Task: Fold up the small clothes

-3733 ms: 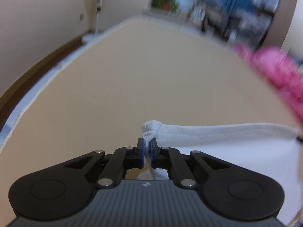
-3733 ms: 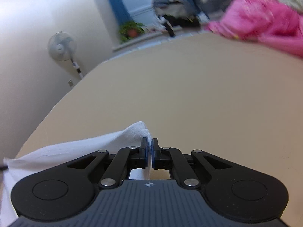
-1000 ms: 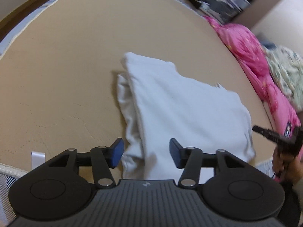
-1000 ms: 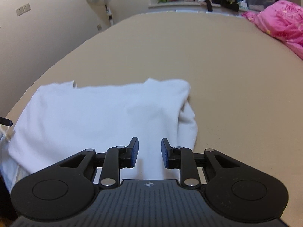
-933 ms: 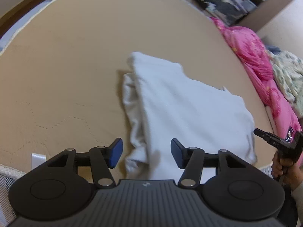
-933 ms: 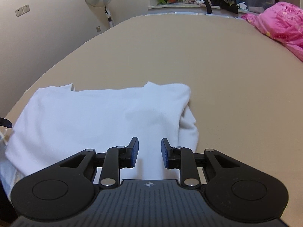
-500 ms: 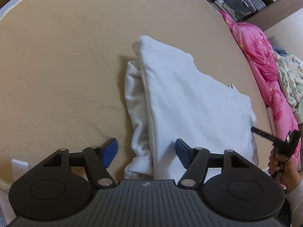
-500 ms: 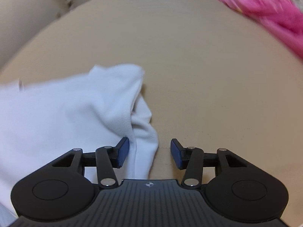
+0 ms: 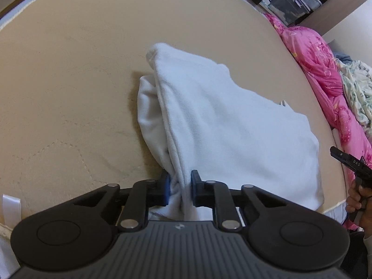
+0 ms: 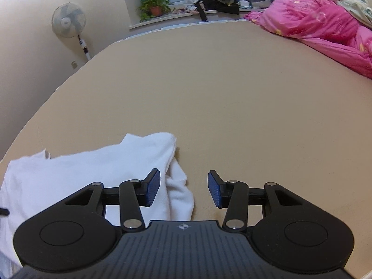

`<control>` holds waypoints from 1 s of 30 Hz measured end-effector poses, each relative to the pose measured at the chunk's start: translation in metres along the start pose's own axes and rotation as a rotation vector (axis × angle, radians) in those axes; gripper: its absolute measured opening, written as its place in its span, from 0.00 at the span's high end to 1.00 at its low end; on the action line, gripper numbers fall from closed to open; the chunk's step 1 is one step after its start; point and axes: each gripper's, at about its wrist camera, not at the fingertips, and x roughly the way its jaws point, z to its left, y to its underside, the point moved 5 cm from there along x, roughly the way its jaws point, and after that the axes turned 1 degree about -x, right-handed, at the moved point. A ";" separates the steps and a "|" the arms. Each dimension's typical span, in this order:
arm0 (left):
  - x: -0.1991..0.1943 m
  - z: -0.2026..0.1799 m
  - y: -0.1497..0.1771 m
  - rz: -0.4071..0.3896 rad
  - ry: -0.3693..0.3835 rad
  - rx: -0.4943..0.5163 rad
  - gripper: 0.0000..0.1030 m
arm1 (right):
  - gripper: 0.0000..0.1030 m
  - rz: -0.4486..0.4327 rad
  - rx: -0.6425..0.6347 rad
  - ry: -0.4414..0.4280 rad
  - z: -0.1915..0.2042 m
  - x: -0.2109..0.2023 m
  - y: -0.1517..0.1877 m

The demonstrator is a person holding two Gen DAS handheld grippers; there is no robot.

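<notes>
A white garment [image 9: 232, 125], folded over itself, lies on the beige bed [image 9: 69, 81]. My left gripper [image 9: 180, 187] is at its near left corner. Its jaws are closing, and the blue pads squeeze a bunched fold of the cloth between them. In the right wrist view the garment [image 10: 81, 172] lies low on the left. My right gripper [image 10: 184, 187] is open over its right edge, with the left finger above the cloth, the right finger above the bare bed [image 10: 209, 93], and nothing gripped. The right gripper's body [image 9: 348, 162] and the hand holding it [image 9: 358, 197] show at the left wrist view's right edge.
A pink quilt [image 10: 313, 21] is heaped along the bed's right side, also visible as the pink quilt [image 9: 325, 69] in the left wrist view. A standing fan [image 10: 68, 23] and a potted plant [image 10: 153, 8] stand beyond the far end. A white label [image 9: 10, 209] sits at the near left edge.
My left gripper came down onto the garment's near corner and its jaws closed on the fold. My right gripper spread its jaws wider and shifted to the garment's right edge.
</notes>
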 end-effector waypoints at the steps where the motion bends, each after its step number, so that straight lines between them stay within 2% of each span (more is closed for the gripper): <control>1: -0.004 -0.002 0.001 -0.008 -0.006 0.010 0.84 | 0.54 0.002 -0.014 -0.003 0.003 -0.002 0.001; 7: -0.028 -0.042 -0.005 -0.071 -0.026 0.028 0.87 | 0.54 0.001 -0.092 -0.035 0.020 -0.011 0.000; 11: -0.032 -0.102 -0.014 -0.088 -0.016 0.093 0.87 | 0.54 -0.013 -0.133 -0.060 0.030 -0.016 -0.002; 14: -0.026 -0.163 -0.019 -0.094 0.008 0.153 0.87 | 0.54 -0.040 -0.135 -0.065 0.030 -0.023 -0.008; 18: -0.003 -0.254 -0.026 -0.101 0.062 0.195 0.88 | 0.54 -0.074 -0.065 -0.038 0.013 -0.033 -0.016; 21: 0.029 -0.324 -0.025 -0.091 0.091 0.222 0.87 | 0.54 -0.099 -0.005 0.008 -0.008 -0.040 -0.020; 23: 0.058 -0.366 -0.017 -0.056 0.111 0.227 0.86 | 0.54 -0.105 0.038 0.029 -0.023 -0.043 -0.020; 25: 0.084 -0.399 -0.010 0.004 0.157 0.236 0.78 | 0.54 -0.105 0.081 0.044 -0.037 -0.045 -0.020; 27: 0.091 -0.411 -0.011 -0.019 0.191 0.230 0.75 | 0.54 -0.099 0.125 0.041 -0.047 -0.045 -0.018; 30: 0.077 -0.399 -0.013 -0.055 0.239 0.231 0.70 | 0.54 -0.077 0.180 -0.006 -0.053 -0.041 -0.015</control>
